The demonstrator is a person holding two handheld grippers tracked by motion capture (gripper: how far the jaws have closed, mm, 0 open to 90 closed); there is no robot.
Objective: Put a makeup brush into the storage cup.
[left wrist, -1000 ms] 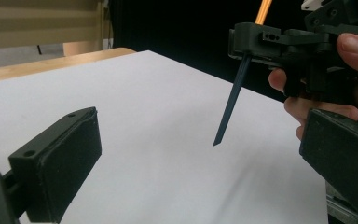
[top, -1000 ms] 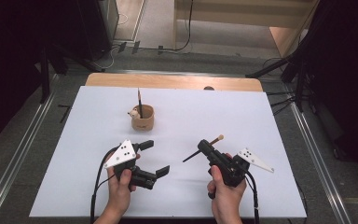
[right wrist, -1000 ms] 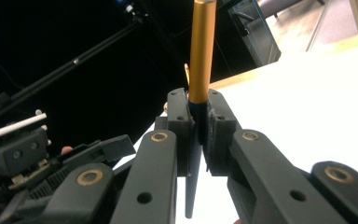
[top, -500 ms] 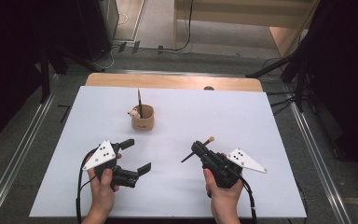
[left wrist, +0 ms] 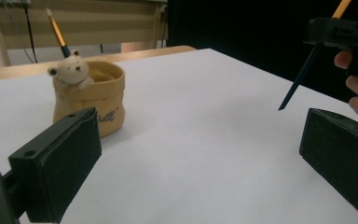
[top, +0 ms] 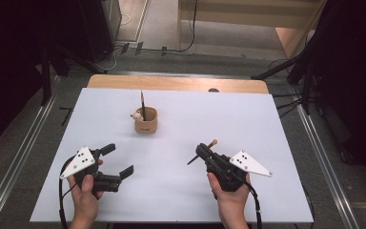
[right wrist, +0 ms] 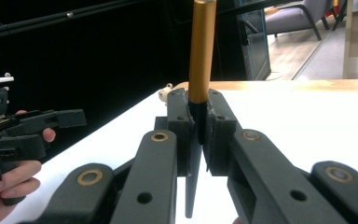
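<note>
Clamping a slim brush with an orange handle and dark pointed tip point(top: 201, 152), the right tongs point(top: 201, 151) are sitting at the lower right of the high view. The brush's long axis is running slantwise, tip toward the lower left. The tan fabric cup with a small bear figure point(top: 146, 121) is standing up and left of it on the white counter point(top: 267, 124), with 1 brush inside. The left tongs point(top: 119, 160), lower left, are gaping apart, holding nothing, about as near the cup. The cup's dark lettering is too blurred to read.
</note>
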